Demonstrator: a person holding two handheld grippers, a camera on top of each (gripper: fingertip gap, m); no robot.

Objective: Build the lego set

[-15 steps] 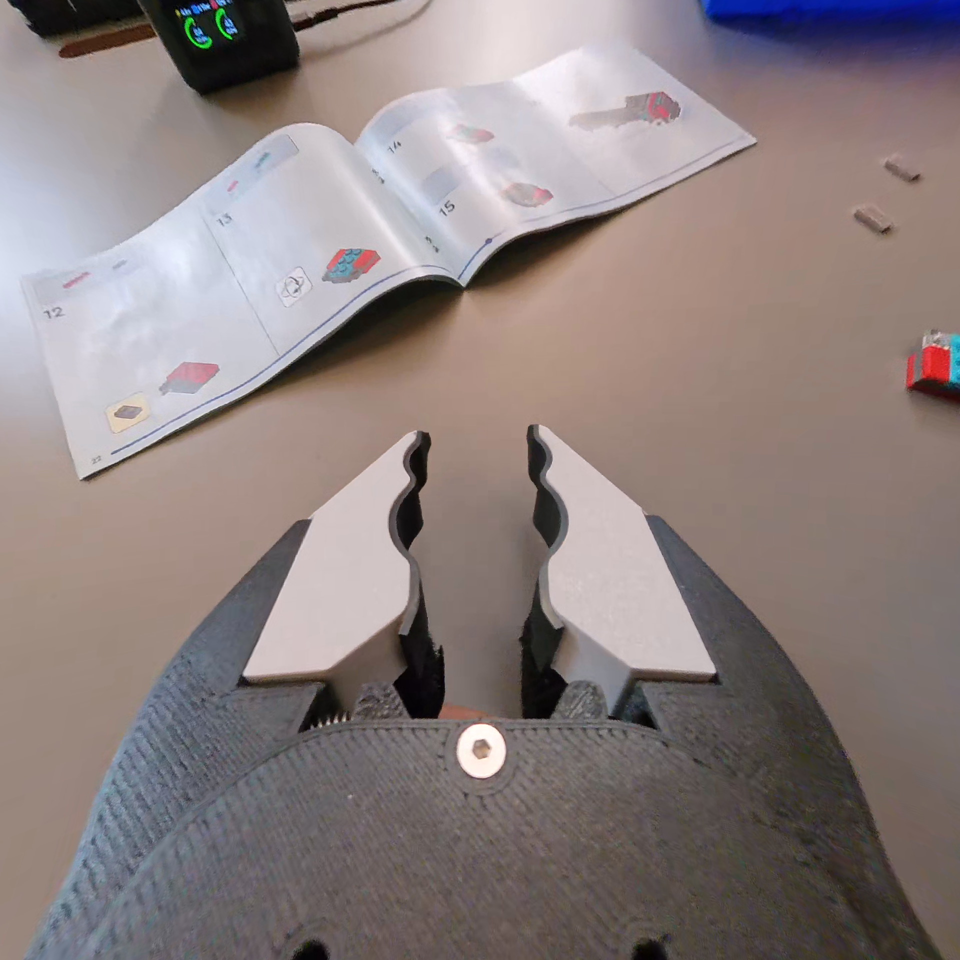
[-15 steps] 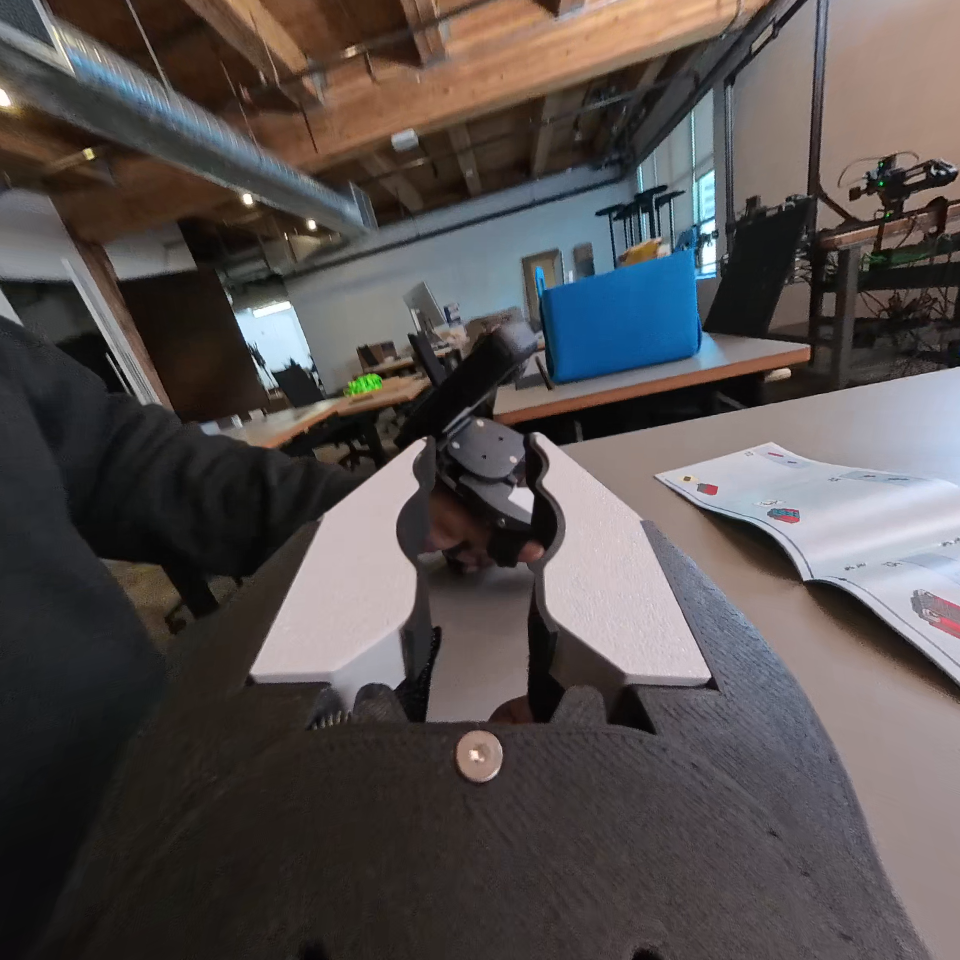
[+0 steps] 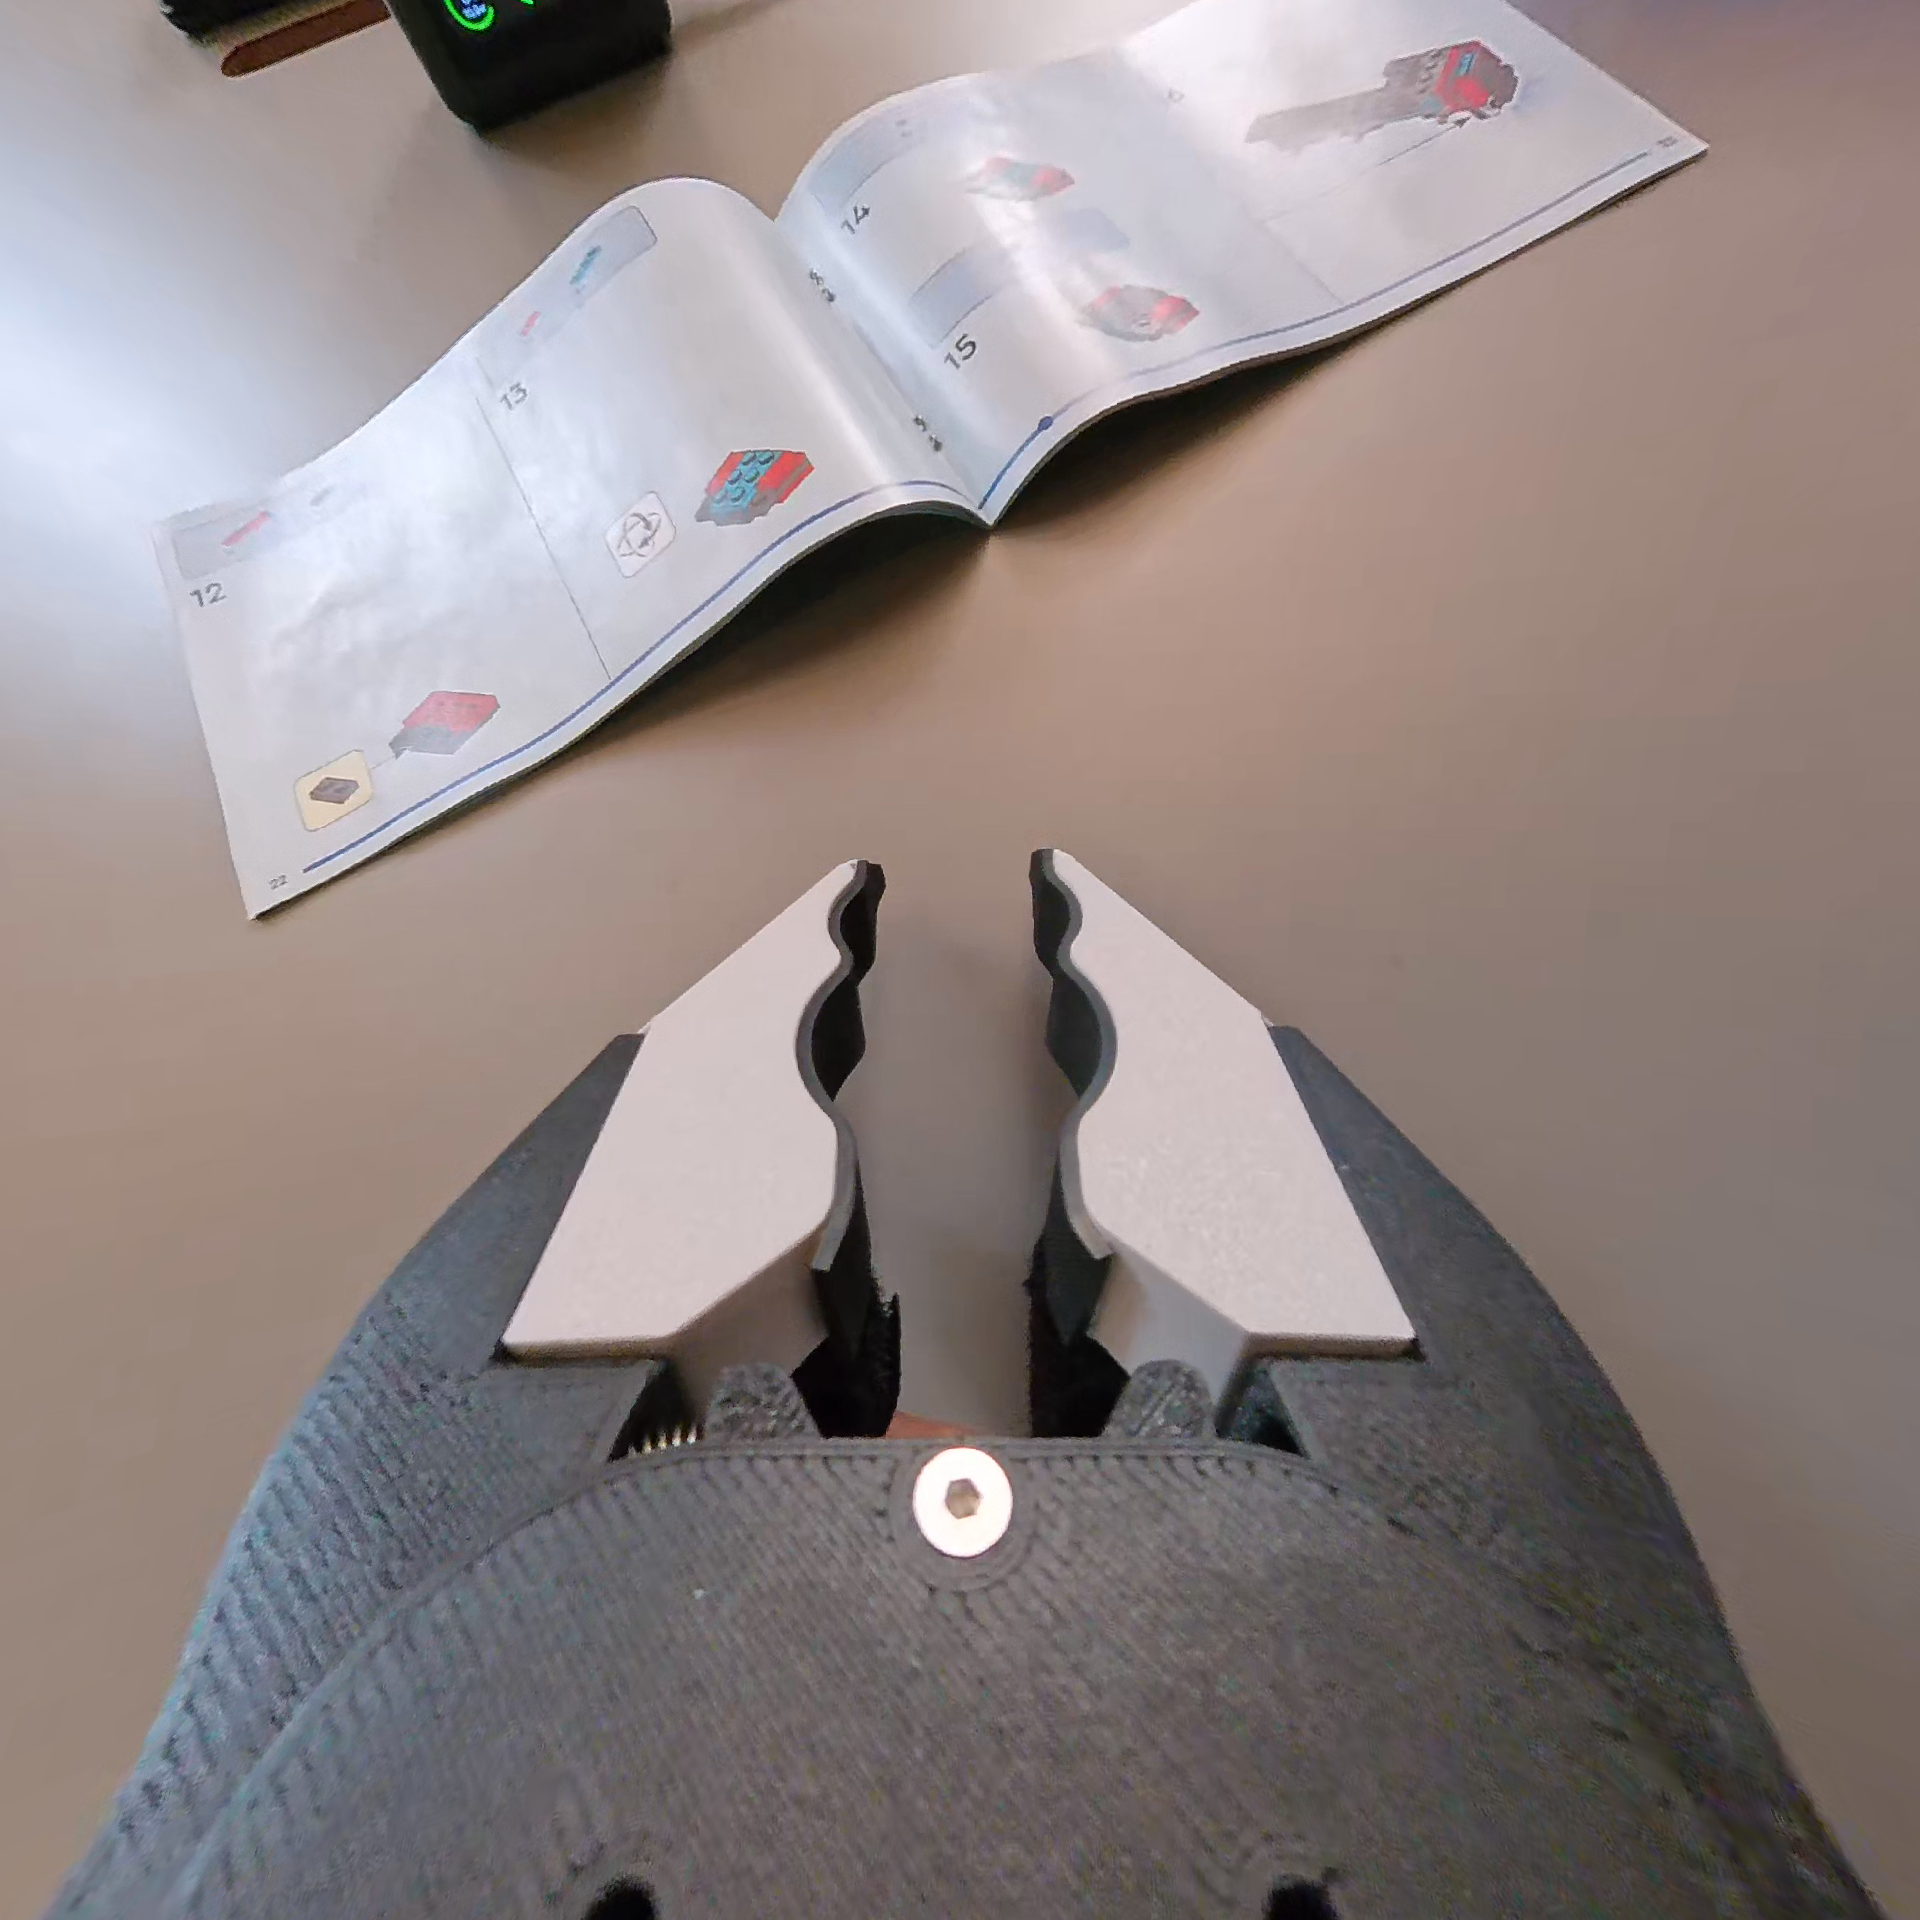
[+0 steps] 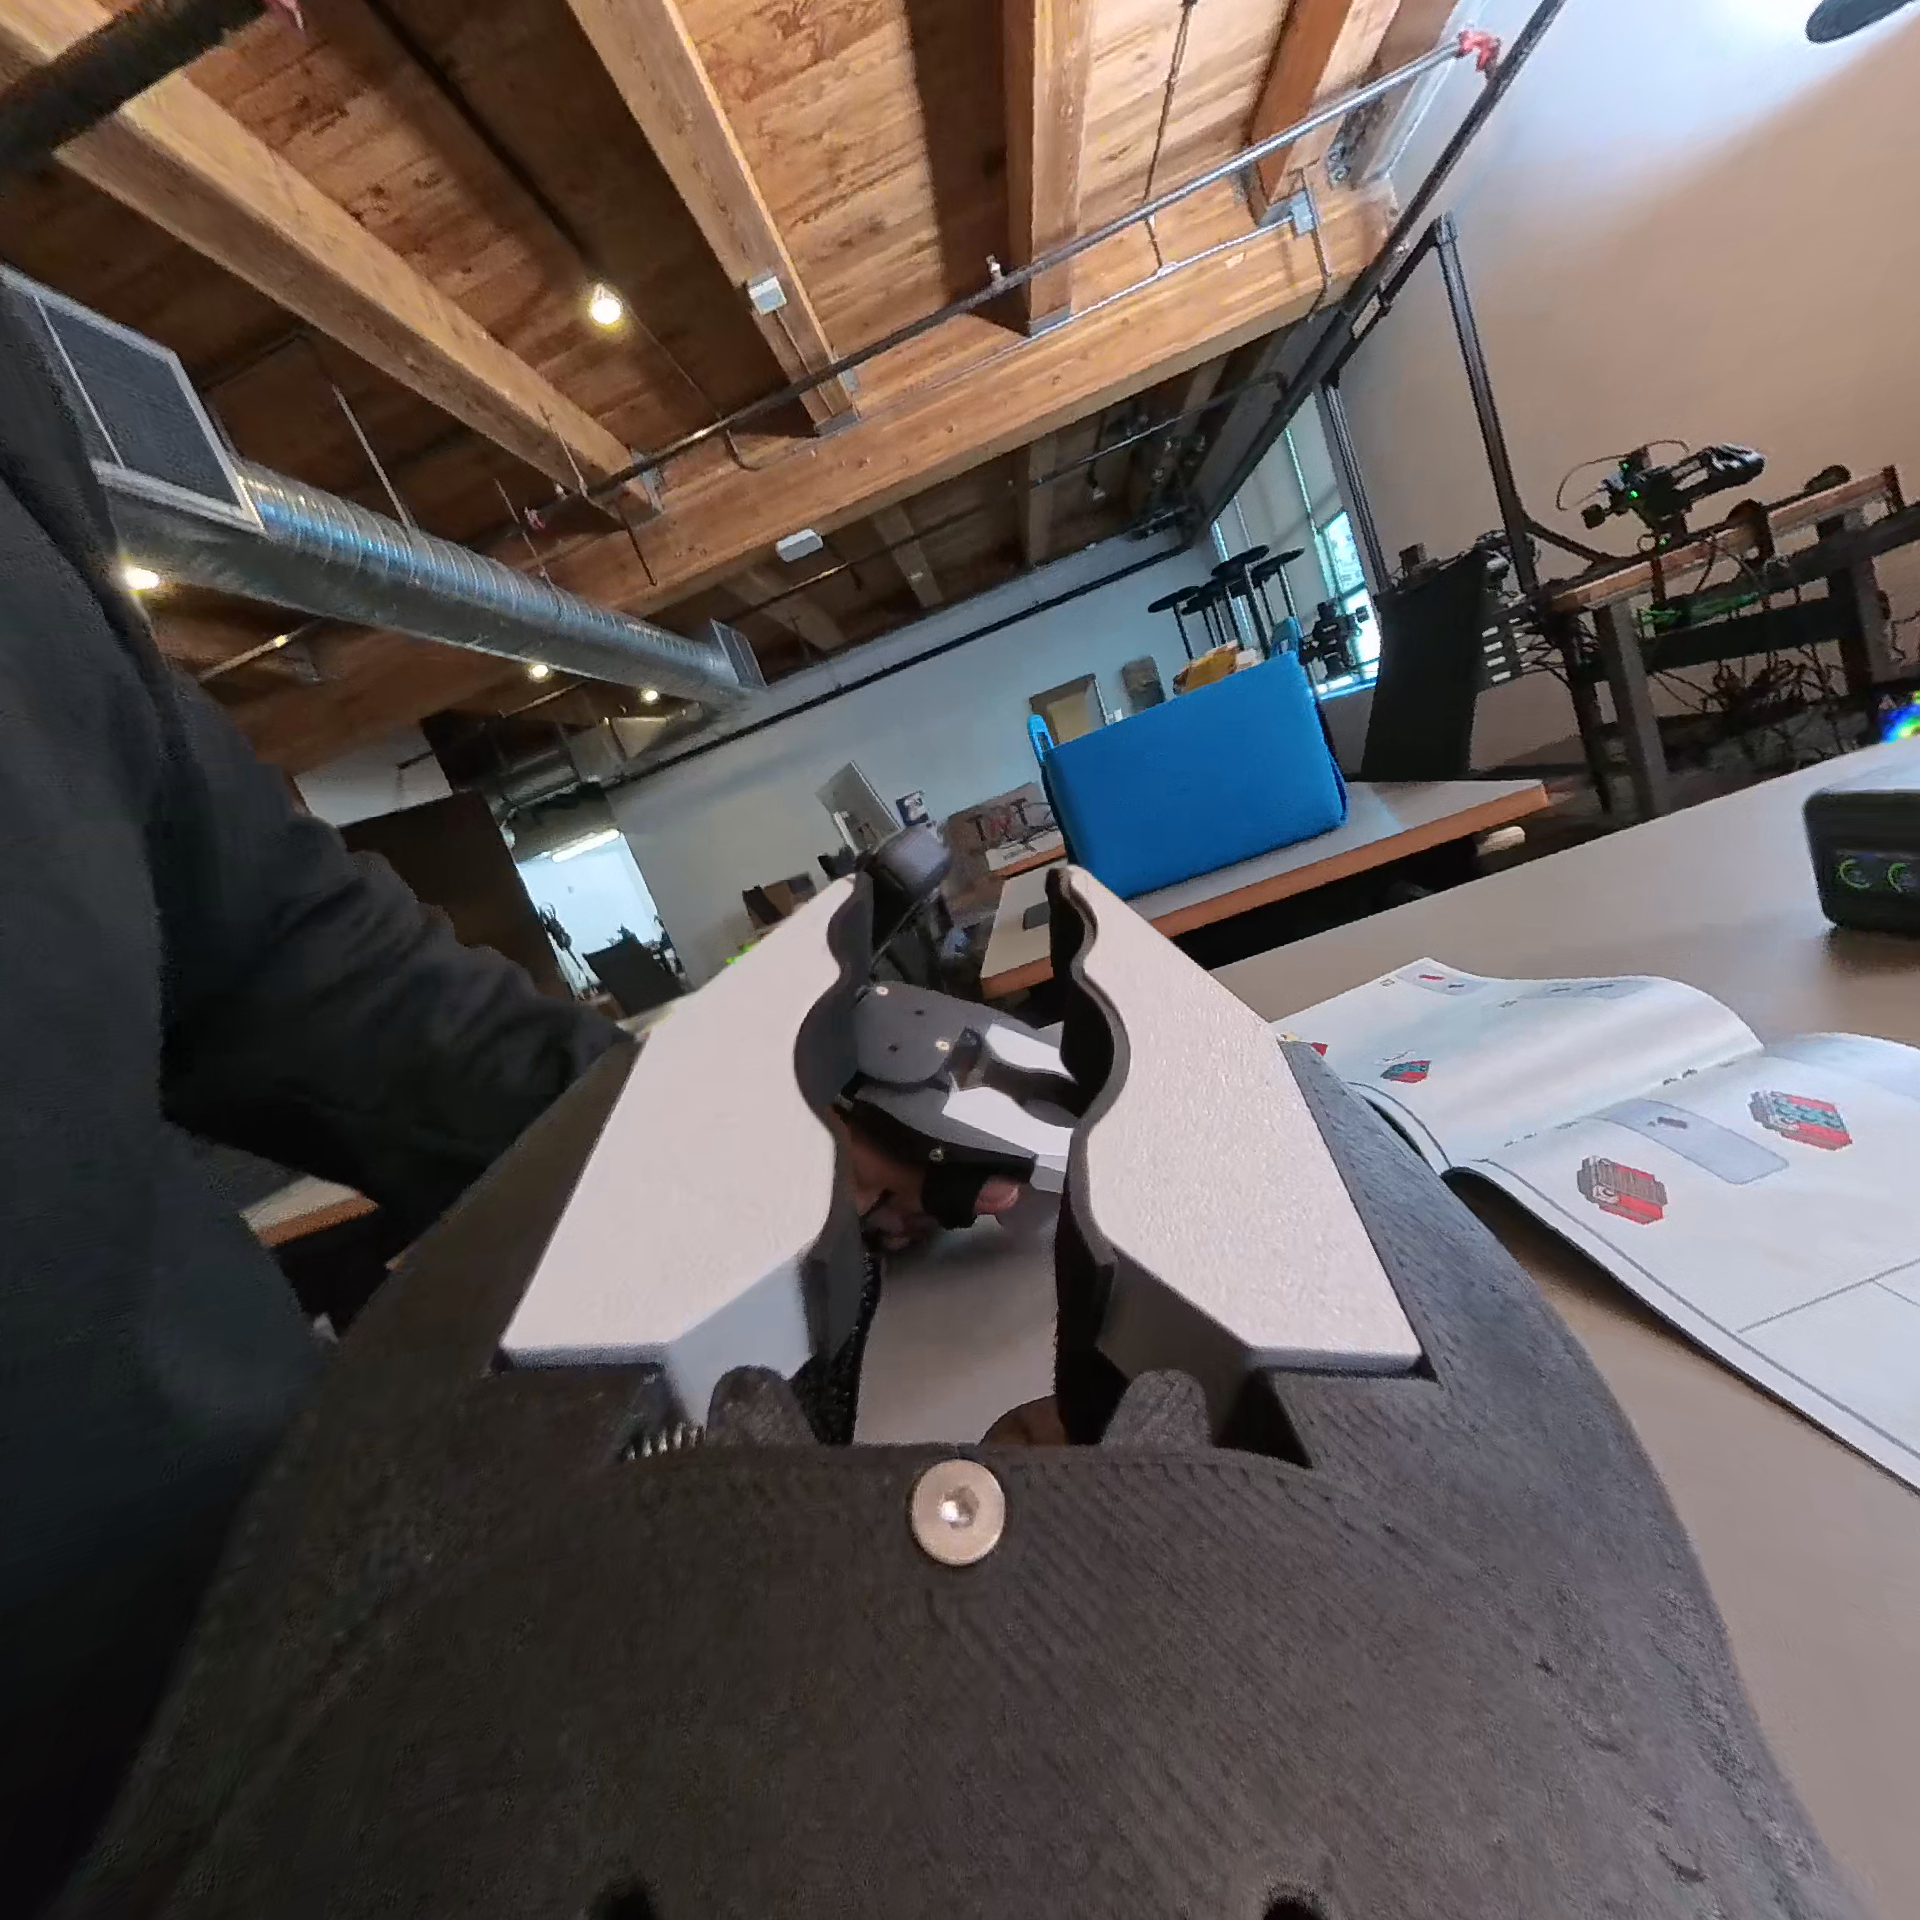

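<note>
left gripper (image 3: 956,868), grey fingers on a black ribbed printed body, jaws apart, nothing between them, just bare table showing through the gap. it points down over a smooth matte grey-brown table (image 3: 1455,831). ahead and slightly left of the tips lies the open glossy paper lego instruction booklet (image 3: 831,364), pages bowed up at the spine, printed with small red, teal and grey brick drawings, its near corner close to the left finger. beyond the booklet, far ahead left, a black boxy device with green glowing rings (image 3: 530,47), cut off by the frame top. no loose lego pieces can be seen in either view. wide bare table to the right of and around the tips.

right gripper (image 4: 951,883), same grey-and-black build, jaws apart and empty, tilted up toward the room. through its gap the other gripper shows farther off, with a hand under it. left of it a person's dark sleeve (image 4: 260,987). right of it the table edge, the booklet and the black device. behind: wooden beam ceiling (image 4: 831,208), silver duct (image 4: 436,592), blue bin on a farther desk (image 4: 1184,800).
</note>
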